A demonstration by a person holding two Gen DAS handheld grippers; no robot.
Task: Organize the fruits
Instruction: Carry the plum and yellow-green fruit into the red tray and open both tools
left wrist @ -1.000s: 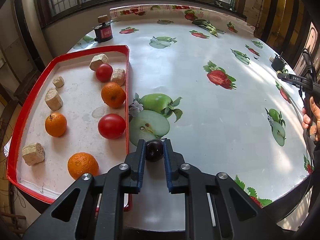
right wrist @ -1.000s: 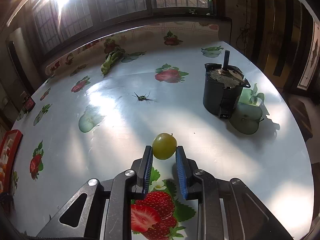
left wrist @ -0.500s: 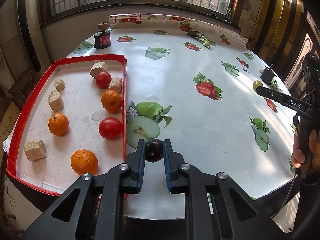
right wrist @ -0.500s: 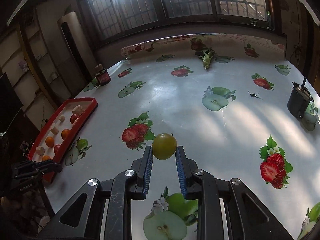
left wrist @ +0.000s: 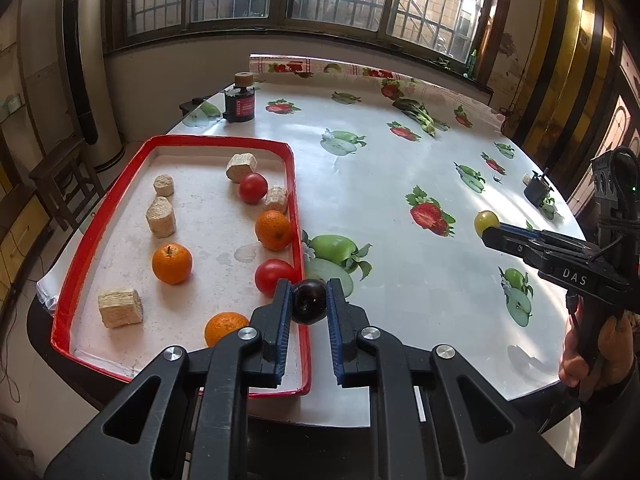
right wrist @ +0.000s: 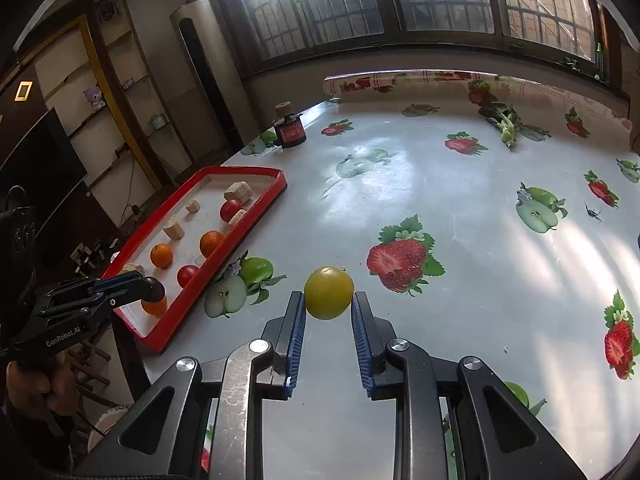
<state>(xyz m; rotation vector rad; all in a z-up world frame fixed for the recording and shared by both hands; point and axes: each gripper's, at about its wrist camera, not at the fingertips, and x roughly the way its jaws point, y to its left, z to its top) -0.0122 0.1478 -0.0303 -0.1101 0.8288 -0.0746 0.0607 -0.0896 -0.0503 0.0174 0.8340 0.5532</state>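
My left gripper is shut on a dark purple plum and holds it above the near right rim of the red tray. The tray holds three oranges, two red tomatoes and several beige blocks. My right gripper is shut on a yellow-green plum above the middle of the table. In the left wrist view the right gripper comes in from the right with that plum. In the right wrist view the left gripper shows over the tray.
The table has a glossy fruit-print cloth. A small dark bottle stands at the far left corner. Green vegetables lie at the back. A small black container stands at the far right edge.
My right gripper has swung left with the yellow-green plum, from beside the black container toward the tray. My left gripper has pulled back and up a little with the dark plum.
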